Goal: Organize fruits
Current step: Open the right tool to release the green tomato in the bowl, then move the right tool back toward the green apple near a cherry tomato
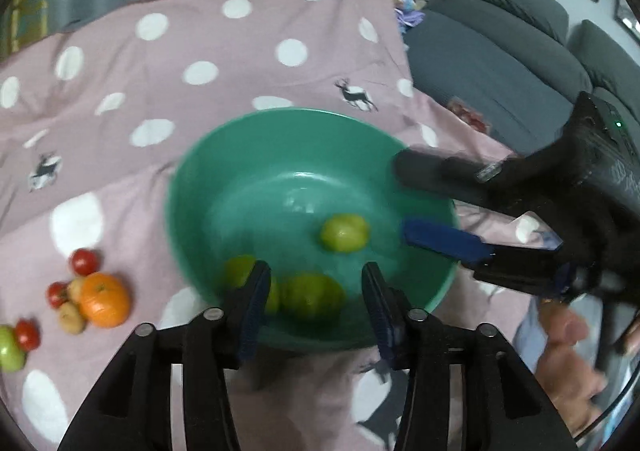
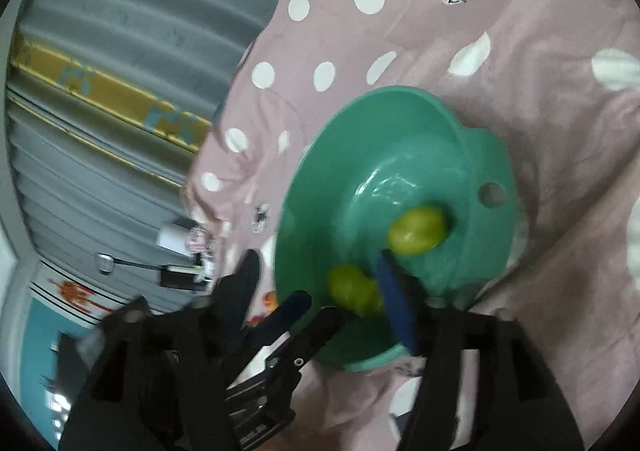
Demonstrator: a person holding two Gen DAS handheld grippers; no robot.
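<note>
We hold our left gripper (image 1: 312, 291) wide apart and empty over the near rim of the green bowl (image 1: 200, 179). Our right gripper (image 1: 404, 207), also spread and empty, reaches in from the side. Three blurred green fruits (image 1: 345, 232) lie inside; one is half hidden behind a finger. An orange (image 1: 105, 300) and small tomatoes (image 1: 84, 261) sit apart on the spotted pink cloth (image 1: 240, 63).

Our left hand-held gripper (image 1: 314, 301) points forward and slightly down, its two blue-padded fingers (image 1: 252, 307) spread wide apart with nothing between them. Our right hand-held gripper (image 1: 404, 199) reaches in from the right side of the left wrist view, its jaws also parted and empty, one black finger above and one blue-padded finger (image 1: 444, 241) below. Our bare right hand (image 1: 568, 363) grips its handle, blurred. In the right wrist view, our left gripper crosses the lower left.
</note>
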